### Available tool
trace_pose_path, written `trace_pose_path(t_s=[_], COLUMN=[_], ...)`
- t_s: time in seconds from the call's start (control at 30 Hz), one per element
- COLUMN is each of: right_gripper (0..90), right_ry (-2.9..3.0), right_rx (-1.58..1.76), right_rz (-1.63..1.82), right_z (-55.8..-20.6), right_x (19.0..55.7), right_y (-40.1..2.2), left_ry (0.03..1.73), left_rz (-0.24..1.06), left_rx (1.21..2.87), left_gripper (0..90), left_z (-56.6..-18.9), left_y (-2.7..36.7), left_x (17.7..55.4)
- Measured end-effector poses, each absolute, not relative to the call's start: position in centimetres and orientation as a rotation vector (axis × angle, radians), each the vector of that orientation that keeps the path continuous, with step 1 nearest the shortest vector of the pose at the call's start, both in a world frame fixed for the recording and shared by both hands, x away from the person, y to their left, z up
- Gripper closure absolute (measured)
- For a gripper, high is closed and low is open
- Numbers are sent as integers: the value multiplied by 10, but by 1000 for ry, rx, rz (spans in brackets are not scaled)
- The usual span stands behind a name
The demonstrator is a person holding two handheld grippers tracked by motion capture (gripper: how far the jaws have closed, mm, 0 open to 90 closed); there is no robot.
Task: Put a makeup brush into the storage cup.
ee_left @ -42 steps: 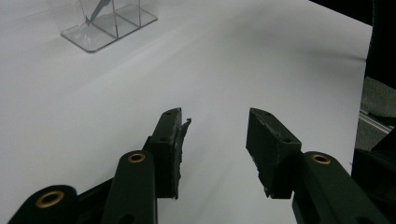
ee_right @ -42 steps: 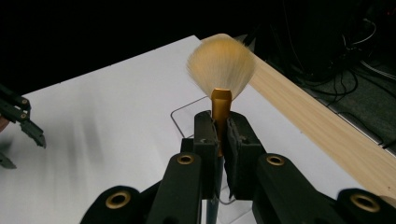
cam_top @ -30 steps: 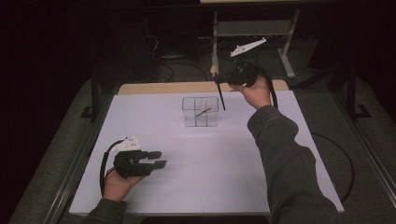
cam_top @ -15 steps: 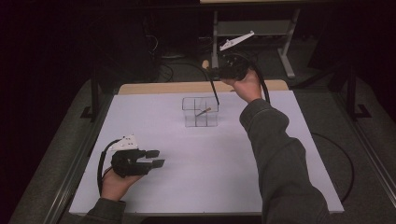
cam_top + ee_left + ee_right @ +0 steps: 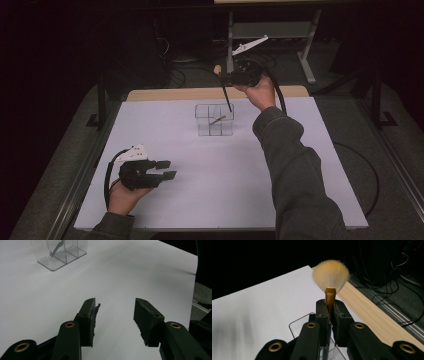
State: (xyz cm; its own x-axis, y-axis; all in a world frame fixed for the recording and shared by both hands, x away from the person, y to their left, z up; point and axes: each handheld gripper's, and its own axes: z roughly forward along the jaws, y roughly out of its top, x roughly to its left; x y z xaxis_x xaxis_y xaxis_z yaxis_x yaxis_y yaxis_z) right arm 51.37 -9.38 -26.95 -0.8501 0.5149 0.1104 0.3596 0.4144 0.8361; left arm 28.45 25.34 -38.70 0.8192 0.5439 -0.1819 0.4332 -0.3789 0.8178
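brush clamped over the clear organiser

the right tool (image 5: 329, 312) has its two black jaws pressed tight on the gold metal ferrule of a makeup brush (image 5: 330, 277). the bristles are pale, soft and fanned into a rounded dome; the ferrule is smooth and tapers to a waist just above the jaws. in the high view the brush's thin dark handle slants down from the tool to the top of the clear organiser (image 5: 214, 120), which stands on the far middle of the tabletop (image 5: 300, 200). whether the tip is inside a compartment or just over the rim i cannot tell.

the organiser is a small box of transparent hard plastic, split by thin walls into compartments. a short slim stick-like thing (image 5: 218, 119) leans inside it; its shape and material are too small to make out.

the left tool (image 5: 115, 315) rests low near the front left of the tabletop, jaws half apart and just now opening a little, with nothing between them. its left pad (image 5: 94, 315) looks rough and torn at the edge.

the tabletop is a smooth matt white sheet with a pale wood strip (image 5: 372, 312) along its far edge. the surroundings are dark, with cables dimly seen.
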Motion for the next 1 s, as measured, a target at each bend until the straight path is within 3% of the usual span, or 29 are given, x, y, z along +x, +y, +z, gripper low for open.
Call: trace_pose_path(t_s=[1.0], right_gripper=[830], right_ry=[2516], right_rx=[799], right_rz=[1414], right_z=[-291], right_x=[515], right_y=[-87], left_ry=[716], left_rz=[144], left_rx=[2008], left_gripper=[505], left_z=[-384], left_y=[256], left_x=[283])
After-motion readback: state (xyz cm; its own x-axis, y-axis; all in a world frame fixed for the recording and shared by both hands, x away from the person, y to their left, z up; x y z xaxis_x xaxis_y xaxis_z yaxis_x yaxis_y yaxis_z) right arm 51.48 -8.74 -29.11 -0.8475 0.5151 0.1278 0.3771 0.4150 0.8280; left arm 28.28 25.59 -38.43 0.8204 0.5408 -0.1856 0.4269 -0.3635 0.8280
